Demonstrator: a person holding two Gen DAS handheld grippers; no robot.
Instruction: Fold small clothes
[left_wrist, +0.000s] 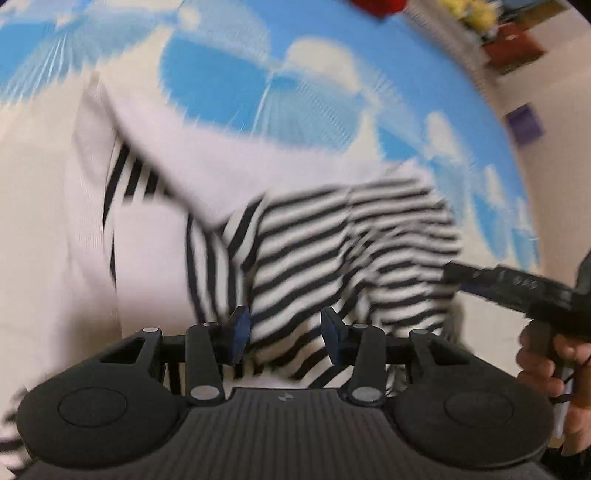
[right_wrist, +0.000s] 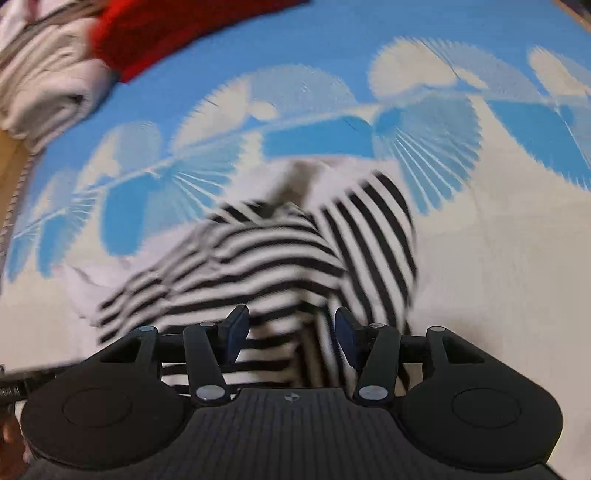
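A small black-and-white striped garment (left_wrist: 332, 240) with white sleeves lies crumpled on a blue-and-white patterned mat (left_wrist: 221, 74). My left gripper (left_wrist: 286, 334) is open just above its near edge, with striped cloth between the blue pads but not clamped. The right gripper shows at the right of this view (left_wrist: 458, 275), held in a hand, its tip at the garment's right edge. In the right wrist view the garment (right_wrist: 280, 251) lies bunched ahead, and my right gripper (right_wrist: 290, 332) is open over its near edge. Both views are motion-blurred.
A red garment (right_wrist: 177, 33) and a stack of folded pale clothes (right_wrist: 48, 85) lie at the far left of the mat (right_wrist: 332, 55). A pale floor, a purple item (left_wrist: 524, 123) and yellow and red objects (left_wrist: 476, 14) sit beyond the mat's right edge.
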